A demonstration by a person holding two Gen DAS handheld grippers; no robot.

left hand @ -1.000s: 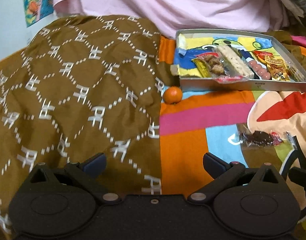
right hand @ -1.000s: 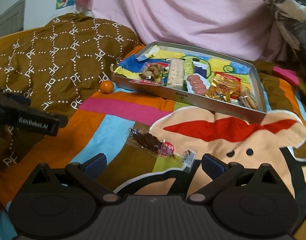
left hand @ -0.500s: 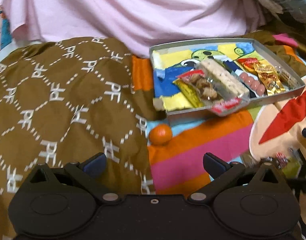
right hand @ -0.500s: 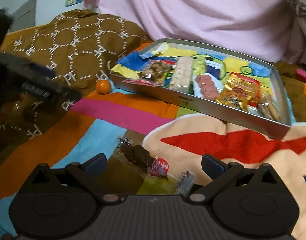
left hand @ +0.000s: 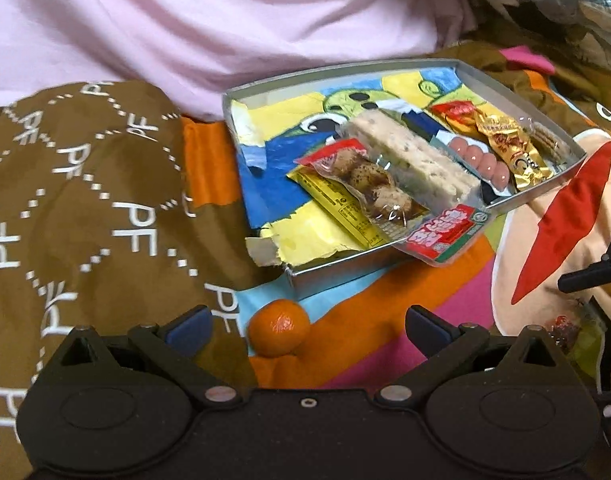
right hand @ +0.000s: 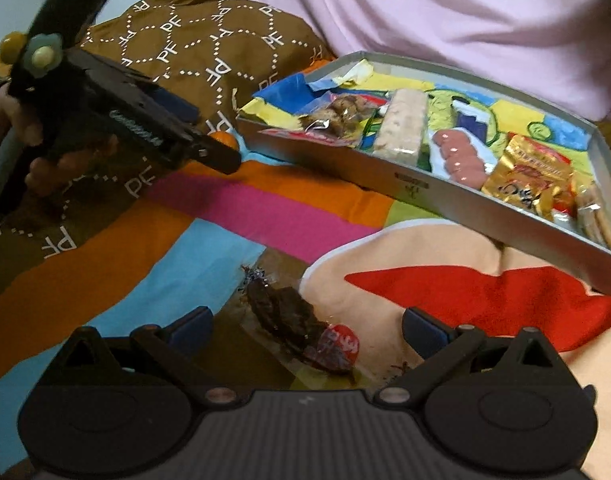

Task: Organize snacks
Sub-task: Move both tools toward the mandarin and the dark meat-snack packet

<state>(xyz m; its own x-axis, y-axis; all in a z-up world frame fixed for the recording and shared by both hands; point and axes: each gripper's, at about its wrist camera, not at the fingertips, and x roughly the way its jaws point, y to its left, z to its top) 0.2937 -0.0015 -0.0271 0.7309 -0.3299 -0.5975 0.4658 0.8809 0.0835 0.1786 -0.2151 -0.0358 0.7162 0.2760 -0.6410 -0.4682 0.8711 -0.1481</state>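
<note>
both grippers are spread wide with nothing between the fingers. left gripper (left hand: 307, 326) hovers low over the bedspread (left hand: 385, 320) with the small orange (left hand: 278, 333) sitting almost dead centre between its blue pads, just short of them — a lineup that reads like the approach to a pinch. right gripper (right hand: 305, 328) is set the same way over a clear-wrapped dark snack with a red round label (right hand: 297, 330), which lies on the cloth between its fingers, not yet touched.

the grey tray (left hand: 345, 270) sits beyond the orange, tilted on the soft bedding, its near corner just past the fruit. snacks are laid in it side by side: a packet of brown speckled balls (left hand: 369, 182), a pale bar (left hand: 417, 160), a row of pink sausages (left hand: 479, 160), a gold packet (left hand: 513, 148). that row looks like the sorting already under way, so the two loose pieces are probably what's left to bring in. the pale bar's wrapper end hangs out over the tray's front rim (it may catch anything slid in there).

hard to read: the tray's far right corner is crowded, and what sits behind the gold packet could be crackers, but i can't be sure. the dark snack's near end disappears under the right gripper's body. in the right view a hand (right hand: 21, 120) holds the left tool, mostly blurred, and the orange is largely hidden behind that tool's finger.
</note>
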